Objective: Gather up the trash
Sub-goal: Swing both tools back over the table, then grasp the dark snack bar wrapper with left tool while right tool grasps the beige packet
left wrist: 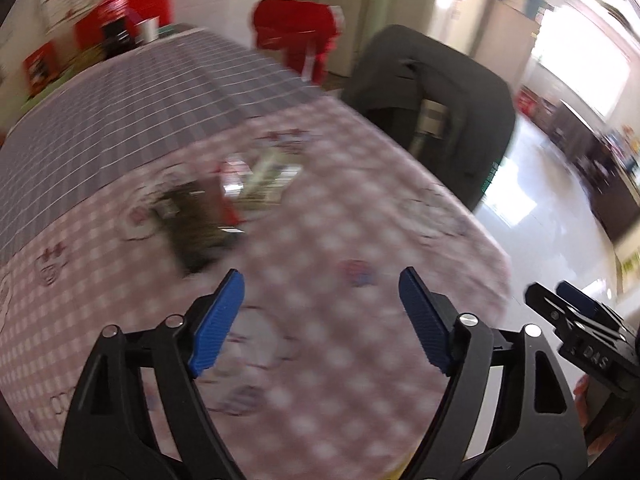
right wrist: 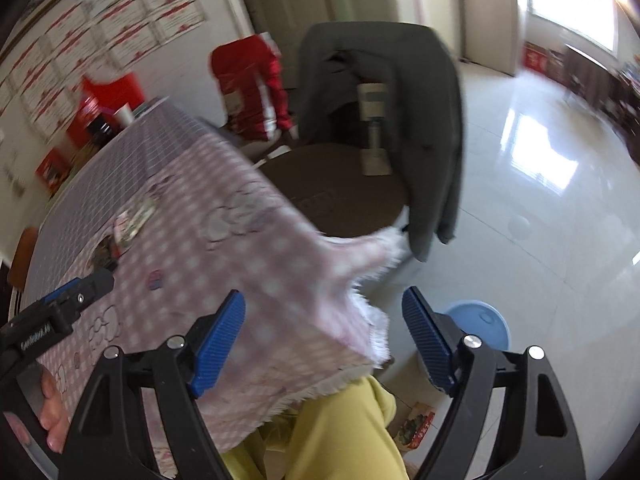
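Several snack wrappers lie in a blurred pile (left wrist: pixel 216 204) on the pink checked tablecloth (left wrist: pixel 320 340), ahead and left of my left gripper (left wrist: pixel 322 284), which is open and empty above the cloth. The pile also shows in the right wrist view (right wrist: pixel 128 220). My right gripper (right wrist: pixel 324 308) is open and empty over the table's near corner; it also shows in the left wrist view (left wrist: pixel 568 304). The left gripper shows at the left of the right wrist view (right wrist: pixel 80 292). A blue bin (right wrist: pixel 484 324) stands on the floor below the right gripper. A wrapper (right wrist: pixel 416 426) lies on the floor.
A chair with a dark jacket (right wrist: pixel 400 100) stands beyond the table corner, and a red-covered chair (right wrist: pixel 252 84) behind it. Red boxes and a cup (left wrist: pixel 120 28) sit at the table's far end. The person's yellow trouser leg (right wrist: pixel 328 436) is below the table edge.
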